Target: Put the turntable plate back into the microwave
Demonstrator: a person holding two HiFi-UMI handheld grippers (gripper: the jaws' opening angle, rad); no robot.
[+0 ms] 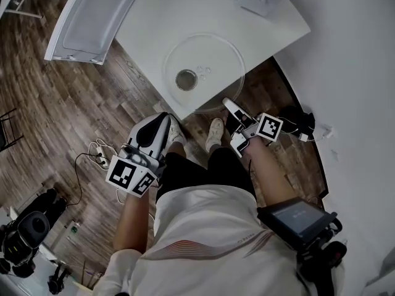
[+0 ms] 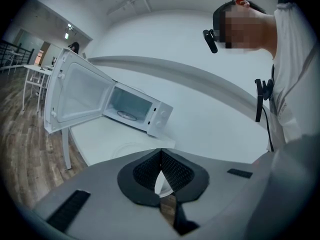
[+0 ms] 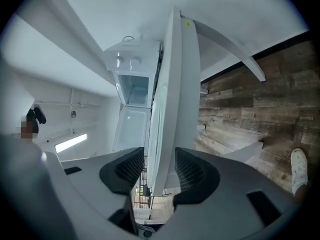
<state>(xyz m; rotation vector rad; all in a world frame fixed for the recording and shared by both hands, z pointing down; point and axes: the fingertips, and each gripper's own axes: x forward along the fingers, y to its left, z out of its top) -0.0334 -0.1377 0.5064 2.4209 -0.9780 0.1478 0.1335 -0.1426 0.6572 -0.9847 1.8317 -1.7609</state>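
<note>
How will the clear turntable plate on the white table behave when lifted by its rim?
The turntable plate looks clear like glass, so it is probably rigid, fragile and fairly heavy. Its smooth rim may slip in a pinch. It lies flat, so rolling is unlikely, but it seems to overhang the table edge and might tip if pressed there.

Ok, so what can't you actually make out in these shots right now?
- Inside of the microwave: the head view cuts it off at the top edge; in the left gripper view it is too small to tell what lies in it.
- The turntable plate: in the right gripper view the table is seen edge-on, so the plate does not show.
- Whether the open right gripper touches the plate: the head view is not clear enough.
</note>
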